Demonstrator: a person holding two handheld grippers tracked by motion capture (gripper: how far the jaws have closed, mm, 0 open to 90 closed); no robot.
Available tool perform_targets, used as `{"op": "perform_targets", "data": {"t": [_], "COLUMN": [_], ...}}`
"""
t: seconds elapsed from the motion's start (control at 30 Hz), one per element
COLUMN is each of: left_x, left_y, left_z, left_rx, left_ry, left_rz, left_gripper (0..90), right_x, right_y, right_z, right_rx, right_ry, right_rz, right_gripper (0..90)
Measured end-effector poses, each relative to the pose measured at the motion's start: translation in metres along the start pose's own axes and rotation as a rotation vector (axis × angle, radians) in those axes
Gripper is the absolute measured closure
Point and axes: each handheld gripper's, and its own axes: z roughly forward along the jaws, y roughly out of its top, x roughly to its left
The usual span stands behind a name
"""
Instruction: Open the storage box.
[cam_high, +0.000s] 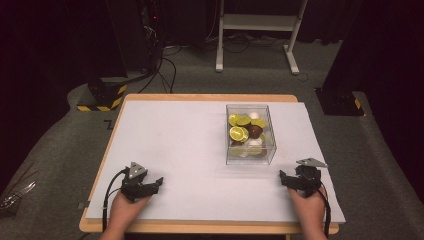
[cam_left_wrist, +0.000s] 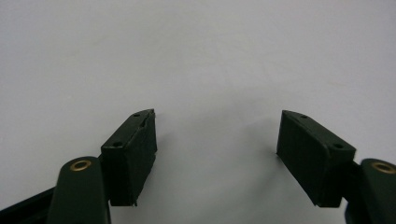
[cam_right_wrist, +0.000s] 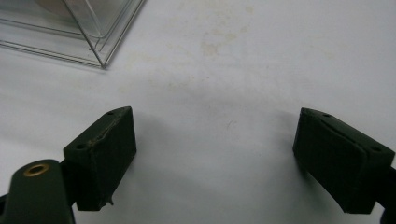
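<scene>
Box (cam_high: 250, 134), clear plastic, sits on white sheet (cam_high: 190, 150) over wooden table (cam_high: 210, 97), holding lime pieces and brown and white bits; no readable writing. Left gripper (cam_high: 159, 183) well left of box, right gripper (cam_high: 283, 179) just right-front; both jaws apart, empty. Grey carpet, dark room.

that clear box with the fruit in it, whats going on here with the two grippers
A person holds a two-jaw gripper in each hand at the near edge of the table. The left gripper and the right gripper both rest low on the white sheet with their jaws open and nothing between them. The clear box, filled with lime halves and brown and white pieces, stands untouched, nearer the right gripper.
</scene>
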Motion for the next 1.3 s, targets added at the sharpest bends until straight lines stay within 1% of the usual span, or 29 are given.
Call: {"op": "perform_targets", "data": {"t": [0.03, 0.07, 0.13, 0.17, 0.2, 0.27, 0.3, 0.33, 0.43, 0.47, 0.7, 0.77, 0.8, 0.83, 0.87, 0.9, 0.93, 0.97, 1.0, 1.03, 1.07, 1.13, 1.17, 1.2, 1.23, 1.3], "left_x": [-0.002, -0.002, -0.002, -0.002, -0.003, -0.002, -0.002, -0.003, -0.003, -0.003, -0.002, -0.003, -0.002, -0.002, 0.002, 0.002, 0.007, 0.007, 0.01, 0.012, 0.012, 0.014, 0.017, 0.017, 0.018, 0.019], "left_y": [-0.001, -0.001, -0.001, -0.001, -0.001, -0.001, -0.001, -0.001, -0.001, -0.001, -0.001, 0.0, 0.0, 0.0, 0.001, 0.001, 0.003, 0.003, 0.004, 0.005, 0.005, 0.005, 0.004, 0.005, 0.005, 0.005], "left_z": [0.001, 0.001, 0.001, 0.001, 0.001, 0.001, 0.001, 0.002, 0.002, 0.002, 0.002, 0.002, 0.0, 0.0, -0.001, -0.001, -0.001, -0.001, -0.002, -0.002, -0.002, -0.002, -0.002, -0.001, -0.001, -0.001], "left_rx": [-0.013, -0.005, -0.002, -0.009, -0.004, 0.006, 0.006, 0.0, -0.003, 0.002, 0.008, 0.002, -0.001, -0.001, 0.005, 0.005, -0.005, -0.005, 0.001, -0.021, -0.034, -0.032, -0.011, -0.026, -0.019, -0.024], "left_ry": [0.0, 0.003, 0.006, 0.008, 0.006, 0.003, 0.003, 0.001, 0.001, 0.005, 0.006, 0.007, 0.013, 0.013, 0.033, 0.033, 0.043, 0.043, 0.049, 0.068, 0.074, 0.077, 0.08, 0.072, 0.069, 0.066], "left_rz": [-0.014, -0.003, 0.005, 0.0, 0.002, 0.017, 0.017, 0.008, 0.007, 0.022, 0.028, 0.02, 0.018, 0.018, 0.04, 0.04, 0.02, 0.02, 0.026, 0.033, 0.024, 0.032, 0.051, 0.015, 0.004, -0.001], "left_gripper": [28.5, 28.5, 28.2, 28.2, 28.1, 27.2, 26.9, 26.9, 26.9, 26.8, 27.0, 27.5, 30.4, 30.8, 30.8, 30.8, 30.8, 31.0, 31.0, 31.4, 31.6, 31.7, 31.4, 31.4, 31.2, 30.9], "right_x": [0.0, 0.0, 0.0, 0.0, 0.0, 0.0, 0.0, 0.0, 0.0, 0.0, 0.0, 0.0, 0.0, 0.0, 0.0, 0.0, 0.0, 0.0, 0.0, 0.0, 0.0, 0.0, 0.0, 0.0, 0.0, 0.0], "right_y": [0.0, 0.0, 0.0, 0.0, 0.0, 0.0, 0.0, 0.0, 0.0, 0.0, 0.0, 0.0, 0.0, 0.0, 0.0, 0.0, 0.0, 0.0, 0.0, 0.0, 0.0, 0.0, 0.0, 0.0, 0.0, 0.0], "right_z": [0.0, 0.0, 0.0, 0.0, 0.0, 0.0, 0.0, 0.0, 0.0, 0.0, 0.0, 0.0, 0.0, 0.0, 0.0, 0.0, 0.0, 0.0, 0.0, 0.0, 0.0, 0.0, 0.0, 0.0, 0.0, 0.0], "right_rx": [0.002, 0.001, 0.001, 0.001, 0.001, 0.001, 0.001, 0.001, 0.001, 0.001, 0.001, 0.001, 0.001, 0.001, 0.002, 0.002, 0.001, 0.001, 0.001, 0.0, -0.001, 0.0, 0.0, 0.001, 0.0, 0.001], "right_ry": [0.0, 0.0, 0.0, 0.0, 0.0, 0.001, 0.001, 0.001, 0.001, 0.0, 0.0, 0.0, 0.0, 0.0, 0.0, 0.0, 0.0, 0.0, 0.0, -0.001, -0.001, -0.002, -0.001, 0.0, 0.0, 0.0], "right_rz": [0.005, 0.005, 0.005, 0.005, 0.005, 0.005, 0.005, 0.005, 0.005, 0.005, 0.005, 0.005, 0.005, 0.005, 0.005, 0.005, 0.005, 0.005, 0.005, 0.003, -0.001, 0.0, 0.001, 0.001, 0.0, -0.002], "right_gripper": [13.0, 13.0, 13.0, 13.0, 13.0, 13.0, 13.0, 13.0, 13.0, 13.0, 13.0, 13.0, 13.0, 13.0, 13.0, 13.0, 13.0, 13.0, 13.0, 13.0, 13.1, 13.1, 13.1, 13.1, 13.1, 13.2]}}
